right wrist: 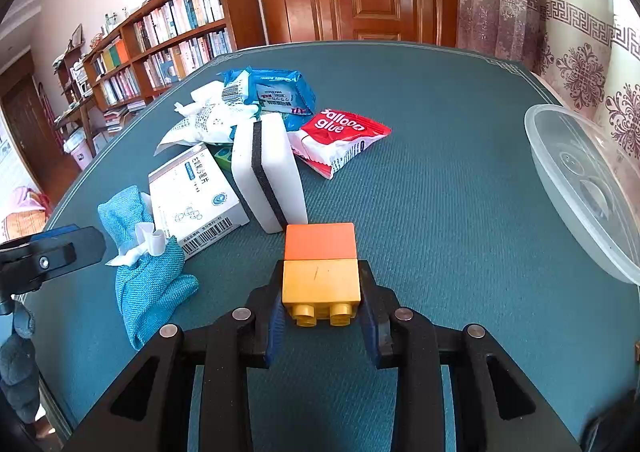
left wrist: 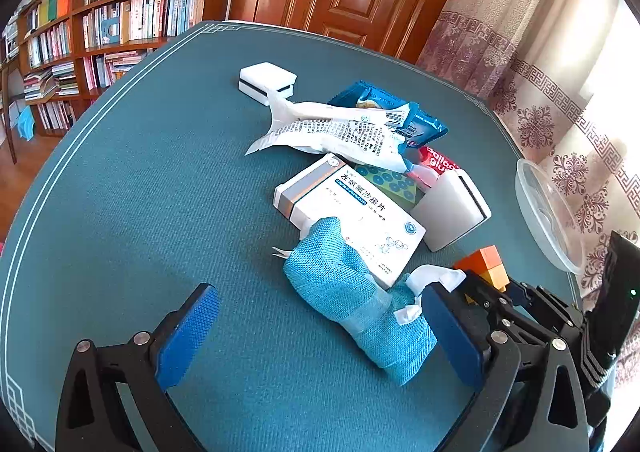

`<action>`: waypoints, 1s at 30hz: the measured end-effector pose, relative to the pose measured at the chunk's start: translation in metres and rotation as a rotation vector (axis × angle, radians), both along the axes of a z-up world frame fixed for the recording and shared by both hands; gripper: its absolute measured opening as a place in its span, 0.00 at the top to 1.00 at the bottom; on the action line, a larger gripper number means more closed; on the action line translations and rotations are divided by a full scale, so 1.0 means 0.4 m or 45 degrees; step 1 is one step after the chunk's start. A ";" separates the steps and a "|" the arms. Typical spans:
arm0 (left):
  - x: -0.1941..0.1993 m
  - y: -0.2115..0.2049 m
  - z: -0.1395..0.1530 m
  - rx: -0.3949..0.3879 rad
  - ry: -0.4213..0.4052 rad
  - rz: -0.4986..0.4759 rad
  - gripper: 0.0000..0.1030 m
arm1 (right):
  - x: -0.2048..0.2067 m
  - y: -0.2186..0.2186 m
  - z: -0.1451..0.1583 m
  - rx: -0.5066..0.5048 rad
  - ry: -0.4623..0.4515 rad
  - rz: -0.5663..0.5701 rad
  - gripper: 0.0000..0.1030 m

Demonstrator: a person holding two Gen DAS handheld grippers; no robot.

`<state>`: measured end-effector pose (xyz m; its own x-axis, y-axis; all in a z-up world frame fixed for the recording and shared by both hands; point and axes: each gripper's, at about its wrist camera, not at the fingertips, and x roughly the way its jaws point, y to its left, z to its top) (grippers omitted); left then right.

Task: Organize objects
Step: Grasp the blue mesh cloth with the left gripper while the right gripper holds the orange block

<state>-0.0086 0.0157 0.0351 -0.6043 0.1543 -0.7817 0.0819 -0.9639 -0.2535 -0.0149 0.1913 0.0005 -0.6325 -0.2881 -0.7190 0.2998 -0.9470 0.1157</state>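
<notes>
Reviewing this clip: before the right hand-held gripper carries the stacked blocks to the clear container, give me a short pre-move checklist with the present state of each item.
1. Right hand-held gripper shut on the yellow block: ok.
2. Orange block seated on the yellow one: ok.
3. Clear container within view, interior free of objects: ok.
4. Table path between blocks and container unobstructed: ok.
5. Left hand-held gripper open, holding nothing: ok.
6. Blue cloth clear of the left one's pads: not ok, it lies against the right-side pad.
</notes>
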 end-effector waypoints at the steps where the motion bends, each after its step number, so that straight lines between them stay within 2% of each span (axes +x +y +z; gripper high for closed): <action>1: -0.009 0.007 -0.005 0.004 -0.012 0.006 0.00 | 0.000 0.005 -0.001 -0.016 -0.003 0.000 0.68; 10: -0.033 0.037 -0.034 -0.010 -0.070 0.005 0.00 | -0.001 0.009 -0.003 -0.031 -0.006 -0.001 0.68; 16: -0.002 0.021 -0.029 -0.068 -0.089 -0.040 0.00 | -0.001 0.010 -0.004 -0.028 -0.005 -0.002 0.67; 21: 0.022 -0.007 -0.033 -0.047 -0.139 -0.049 0.00 | 0.000 0.009 -0.005 -0.025 -0.003 -0.003 0.67; 25: 0.037 -0.019 -0.014 -0.079 -0.136 -0.057 0.00 | 0.000 0.009 -0.005 -0.025 -0.003 -0.003 0.67; 30: 0.064 -0.023 0.037 0.008 -0.070 -0.084 0.00 | 0.000 0.009 -0.005 -0.024 -0.003 -0.004 0.67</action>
